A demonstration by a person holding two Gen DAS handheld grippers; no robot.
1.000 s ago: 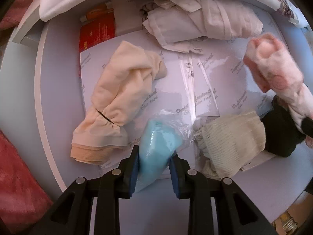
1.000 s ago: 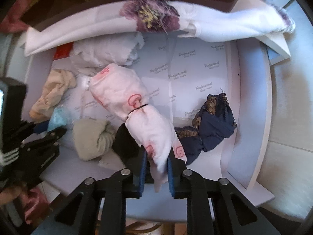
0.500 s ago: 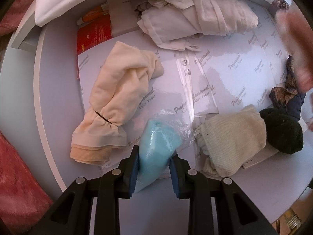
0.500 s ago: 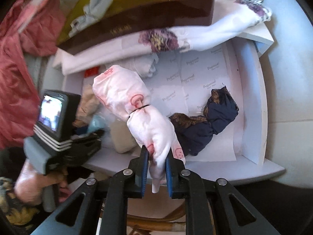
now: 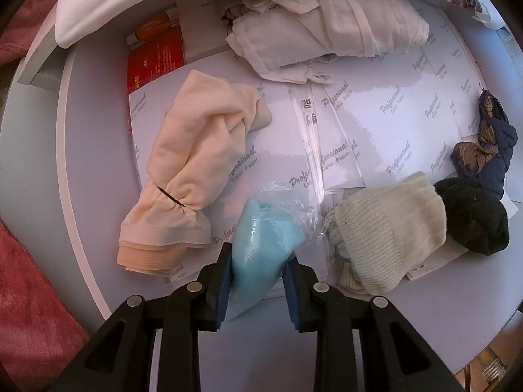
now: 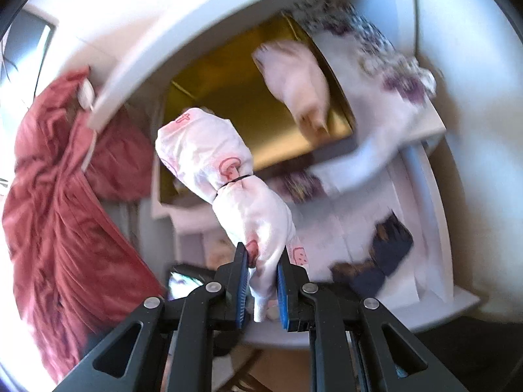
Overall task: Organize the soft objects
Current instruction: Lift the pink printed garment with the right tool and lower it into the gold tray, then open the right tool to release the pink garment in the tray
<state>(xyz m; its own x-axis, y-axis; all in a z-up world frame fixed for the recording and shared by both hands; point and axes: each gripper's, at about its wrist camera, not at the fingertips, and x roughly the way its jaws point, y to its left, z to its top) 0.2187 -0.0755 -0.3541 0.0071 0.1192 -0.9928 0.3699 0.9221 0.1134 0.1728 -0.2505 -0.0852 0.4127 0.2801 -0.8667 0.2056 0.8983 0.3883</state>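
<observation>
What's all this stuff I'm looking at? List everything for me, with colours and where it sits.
peach bundle: 1, peach, drawer left, tied with a black band
blue bundle: 1, light blue in clear plastic, held in left gripper
cream sock roll: 1, cream, drawer front
black roll: 1, black, beside the cream one
navy lace piece: 1, navy and gold, drawer right
white garments: 1 pile, off-white, drawer back
pink printed bundle: 1, white with pink, held in right gripper
red cloth: 1, red, outside drawer
left gripper: 1, black
right gripper: 1, black
</observation>
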